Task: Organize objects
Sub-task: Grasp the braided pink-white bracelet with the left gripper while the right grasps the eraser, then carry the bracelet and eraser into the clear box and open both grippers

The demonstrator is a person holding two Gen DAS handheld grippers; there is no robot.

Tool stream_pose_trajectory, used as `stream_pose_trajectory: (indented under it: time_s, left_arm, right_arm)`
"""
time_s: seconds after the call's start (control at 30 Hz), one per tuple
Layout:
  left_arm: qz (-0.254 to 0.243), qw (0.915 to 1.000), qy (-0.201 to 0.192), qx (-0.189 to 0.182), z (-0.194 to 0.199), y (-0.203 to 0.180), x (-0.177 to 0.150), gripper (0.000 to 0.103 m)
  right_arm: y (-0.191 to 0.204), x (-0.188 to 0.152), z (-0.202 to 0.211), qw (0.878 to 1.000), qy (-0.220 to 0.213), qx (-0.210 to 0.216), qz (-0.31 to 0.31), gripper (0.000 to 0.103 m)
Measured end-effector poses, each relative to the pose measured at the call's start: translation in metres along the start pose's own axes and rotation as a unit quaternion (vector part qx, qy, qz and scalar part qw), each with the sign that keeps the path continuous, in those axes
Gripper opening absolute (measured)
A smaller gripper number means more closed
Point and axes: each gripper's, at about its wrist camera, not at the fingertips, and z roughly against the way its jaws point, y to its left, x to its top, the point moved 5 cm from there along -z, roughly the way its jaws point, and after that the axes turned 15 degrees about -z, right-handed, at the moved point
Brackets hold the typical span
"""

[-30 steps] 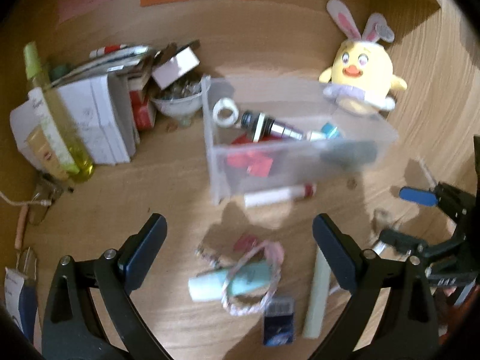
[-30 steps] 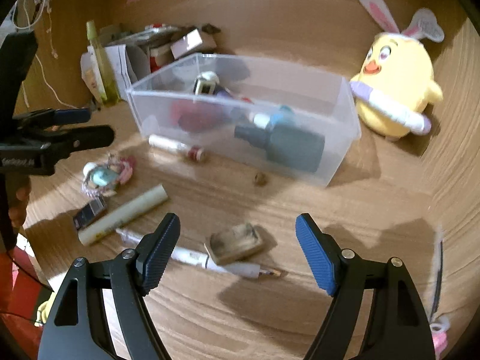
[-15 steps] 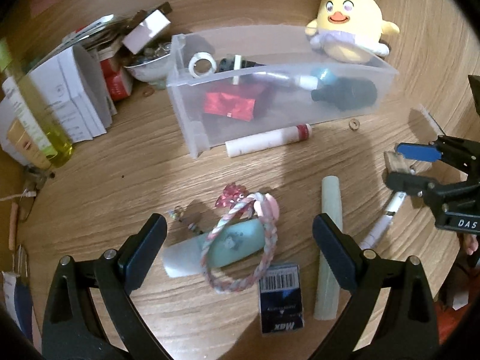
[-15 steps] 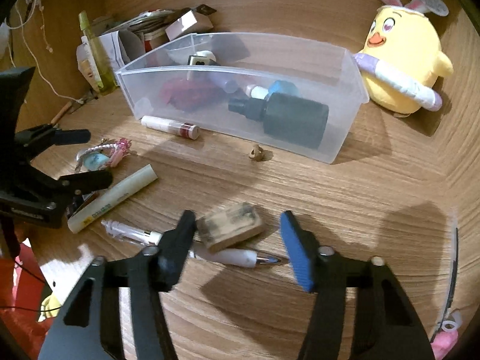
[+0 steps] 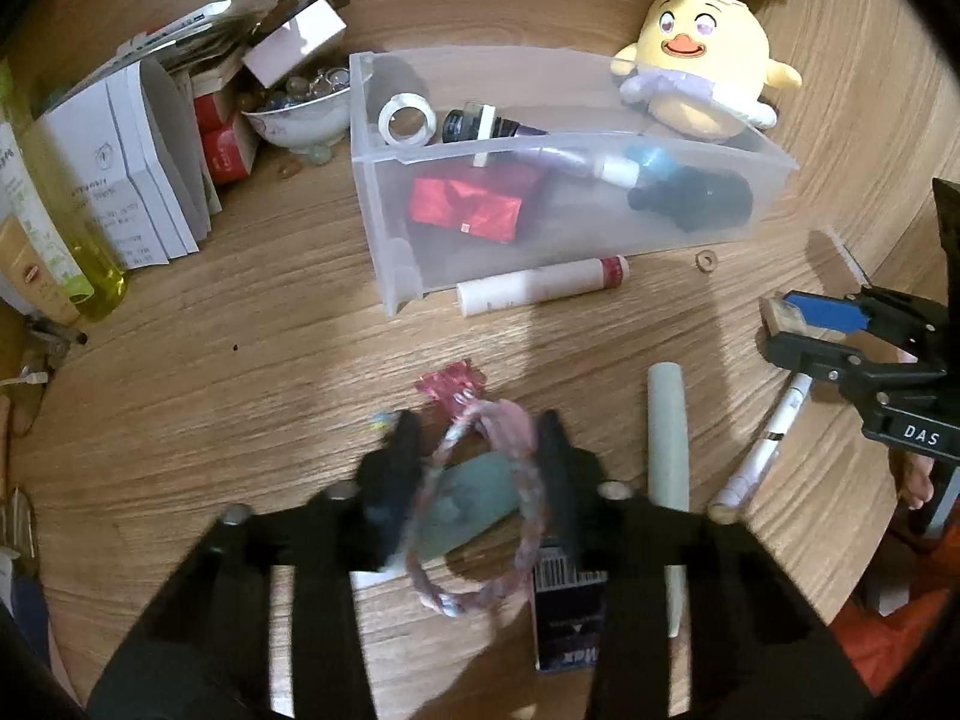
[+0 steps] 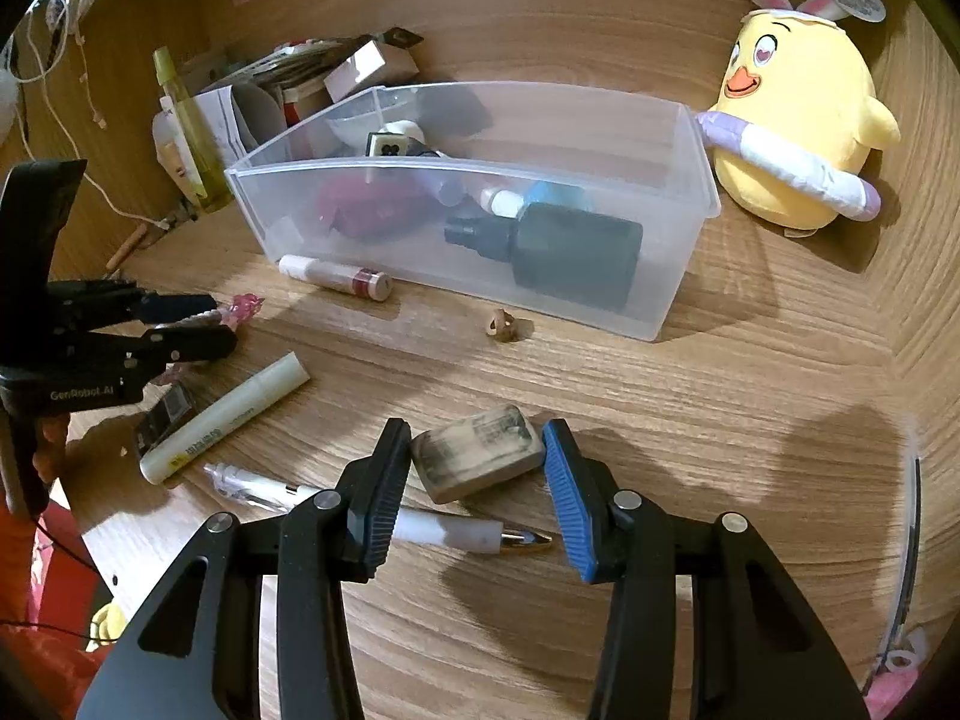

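Note:
A clear plastic bin [image 5: 774, 162] [image 6: 690, 204] on the wooden desk holds a dark bottle [image 6: 570, 249], a red packet [image 5: 465, 210] and a tape roll [image 5: 408, 119]. My left gripper [image 5: 477, 468] has closed around the pink braided bracelet [image 5: 522, 468] lying over a teal tube [image 5: 480, 498]. My right gripper [image 6: 477, 459] is shut on a worn eraser block [image 6: 477, 453], which rests on the desk above a white pen [image 6: 432, 528].
A yellow chick plush [image 6: 792, 138] stands right of the bin. A white tube with a red cap [image 5: 540, 285], a pale green stick [image 5: 666, 438], a dark barcode pack [image 5: 567, 618] and a small brown ring [image 6: 501, 324] lie loose. Boxes, papers and a bowl [image 5: 300, 114] crowd the back left.
Both grippers have closed. The left one narrowed around the bracelet and the right one came in onto the eraser block. The left gripper also moved down towards the desk.

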Motion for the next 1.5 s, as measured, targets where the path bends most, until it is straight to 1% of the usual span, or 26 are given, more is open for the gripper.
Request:
stream_pose_trajectory:
  time_s: [0.03,0.1,0.23,0.47,0.73,1.0,1.27,1.5]
  left_arm:
    - [0.001,1.0,0.0,0.0,0.0,0.0,0.0,0.024]
    - [0.004,1.0,0.001,0.002,0.0,0.001,0.0,0.02]
    - [0.018,0.9998,-0.005,-0.003,0.003,0.004,0.002,0.016]
    - [0.042,0.9988,-0.024,0.001,0.016,0.008,0.007,0.015]
    - [0.058,0.9965,-0.061,0.0,0.039,0.01,0.021,0.015]
    - [0.056,0.9938,-0.096,-0.01,0.054,0.007,0.045,0.015]
    - [0.047,0.9901,-0.132,-0.007,0.069,0.008,0.074,0.015]
    - [0.045,0.9874,-0.152,-0.004,0.075,0.015,0.094,0.015]
  right_arm:
    - [0.0,0.0,0.0,1.0,-0.001,0.001,0.0,0.042]
    - [0.0,0.001,0.001,1.0,-0.004,0.004,-0.002,0.042]
    - [0.0,0.004,0.003,1.0,-0.01,0.011,-0.007,0.042]
    - [0.001,0.013,0.011,0.999,-0.028,0.028,-0.012,0.042]
    - [0.007,0.03,0.022,0.998,-0.05,0.042,-0.005,0.042]
    - [0.02,0.049,0.038,0.995,-0.084,0.057,0.006,0.042]
    - [0.033,0.073,0.046,0.991,-0.112,0.064,0.024,0.042]
    - [0.041,0.096,0.047,0.989,-0.127,0.064,0.036,0.042]
